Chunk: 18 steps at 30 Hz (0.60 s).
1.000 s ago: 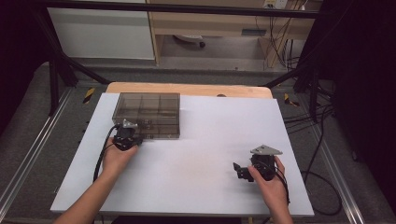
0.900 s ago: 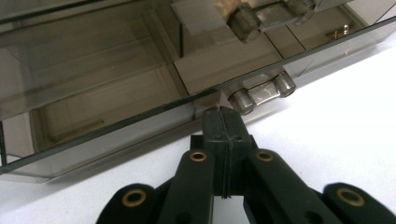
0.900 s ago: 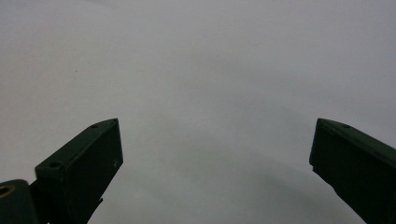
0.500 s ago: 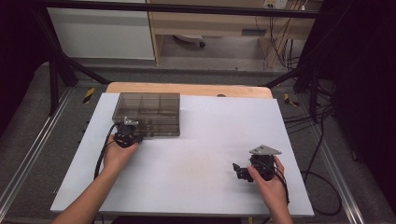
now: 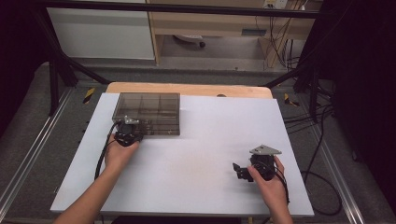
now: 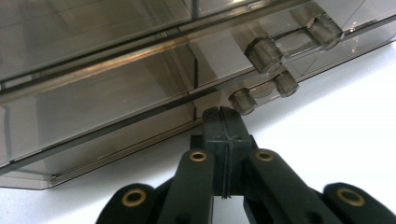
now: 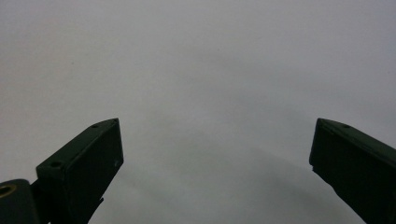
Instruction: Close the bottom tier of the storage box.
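Smoky translucent plastic compartment box [image 5: 148, 113] sits at the far-left part of the white table [image 5: 196, 154], lid down, dividers visible through the top. Left gripper [image 5: 127, 132] is at the box's near edge; in the left gripper view its jaws are pressed together with nothing between them, tips [image 6: 223, 122] right against the front wall just below the seam between lid and base, beside the lower pair of cylindrical latch nubs [image 6: 243, 101]. Right gripper [image 5: 243, 171] is well apart, low over bare table at the near right, jaws spread wide and empty in the right gripper view. My read on handling: rigid, thin-walled, light (looks empty, though tint makes that hard to confirm), so it will likely skate on the smooth tabletop if pushed at one corner. Walls are glossy and slick, so pinching a flat face is poor. Better purchase is at the latch tab [image 6: 293, 39] or under the lid lip at the seam. Closed tips could work as a wedge there. Hinges and latch nubs are probably the fragile bits, so pry near them gently, and bracing the base with the right gripper would stop it sliding.
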{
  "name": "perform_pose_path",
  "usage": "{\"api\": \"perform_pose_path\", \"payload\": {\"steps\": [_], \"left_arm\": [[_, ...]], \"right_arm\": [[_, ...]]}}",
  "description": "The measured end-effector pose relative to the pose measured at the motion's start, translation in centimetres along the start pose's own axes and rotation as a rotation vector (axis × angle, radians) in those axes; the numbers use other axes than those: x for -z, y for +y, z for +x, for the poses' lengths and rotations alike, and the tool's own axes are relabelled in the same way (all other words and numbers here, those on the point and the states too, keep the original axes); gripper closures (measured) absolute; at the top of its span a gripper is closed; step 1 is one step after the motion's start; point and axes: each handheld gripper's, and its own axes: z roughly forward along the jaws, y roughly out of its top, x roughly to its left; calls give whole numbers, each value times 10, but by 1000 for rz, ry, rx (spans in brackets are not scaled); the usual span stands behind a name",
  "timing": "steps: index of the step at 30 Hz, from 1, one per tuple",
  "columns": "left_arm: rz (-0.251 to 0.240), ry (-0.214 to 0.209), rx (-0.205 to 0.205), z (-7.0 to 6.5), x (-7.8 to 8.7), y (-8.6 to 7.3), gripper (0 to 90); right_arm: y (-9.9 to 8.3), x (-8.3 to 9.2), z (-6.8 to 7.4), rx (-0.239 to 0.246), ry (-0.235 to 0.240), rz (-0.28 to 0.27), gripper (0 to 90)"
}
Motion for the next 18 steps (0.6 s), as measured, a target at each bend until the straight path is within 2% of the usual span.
{"api": "perform_pose_path", "payload": {"steps": [18], "left_arm": [[-13, -1, -16, 0, -1, -1, 900]], "right_arm": [[1, -3, -2, 2, 3, 2, 36]]}}
